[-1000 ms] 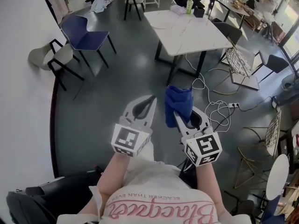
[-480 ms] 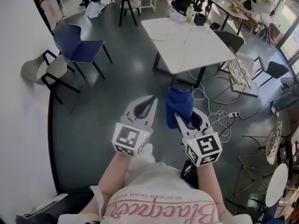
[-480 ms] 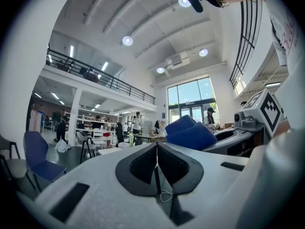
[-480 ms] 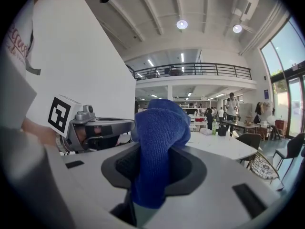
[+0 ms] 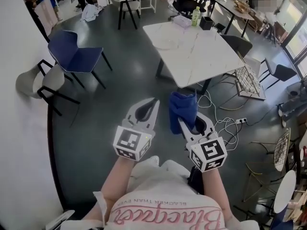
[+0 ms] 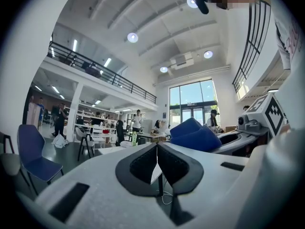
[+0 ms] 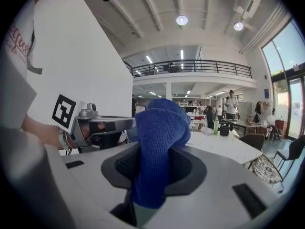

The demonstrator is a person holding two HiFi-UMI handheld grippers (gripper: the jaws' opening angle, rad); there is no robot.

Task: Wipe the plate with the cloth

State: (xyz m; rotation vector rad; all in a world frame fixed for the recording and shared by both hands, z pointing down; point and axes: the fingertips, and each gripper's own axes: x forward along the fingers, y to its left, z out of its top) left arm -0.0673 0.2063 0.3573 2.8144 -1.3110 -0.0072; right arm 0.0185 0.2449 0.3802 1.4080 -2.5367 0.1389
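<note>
In the head view my right gripper [image 5: 181, 119] is shut on a folded blue cloth [image 5: 183, 107] that stands up out of its jaws. The right gripper view shows the cloth [image 7: 158, 142] clamped between the dark pads of that gripper [image 7: 155, 163]. My left gripper [image 5: 154, 101] is beside it, shut and holding nothing; in the left gripper view its pads [image 6: 143, 163] meet with no gap, and the cloth [image 6: 193, 134] shows at the right. Ahead stands a white table [image 5: 206, 61] with a faint pale round plate [image 5: 165, 43] on it. Both grippers are over the floor, short of the table.
On the table's far end are a green bottle [image 5: 195, 16], a dark box [image 5: 206, 23] and a pale packet [image 5: 182, 20]. A blue chair [image 5: 72, 56] and a grey chair [image 5: 36, 83] stand at the left. Cables [image 5: 218, 111] lie on the floor under the table's near corner; a wire chair [image 5: 247, 73] is at the right.
The table and chairs have slid closer and lower in the head view as I move forward. Both grippers keep their pose, the cloth still in the right one.
</note>
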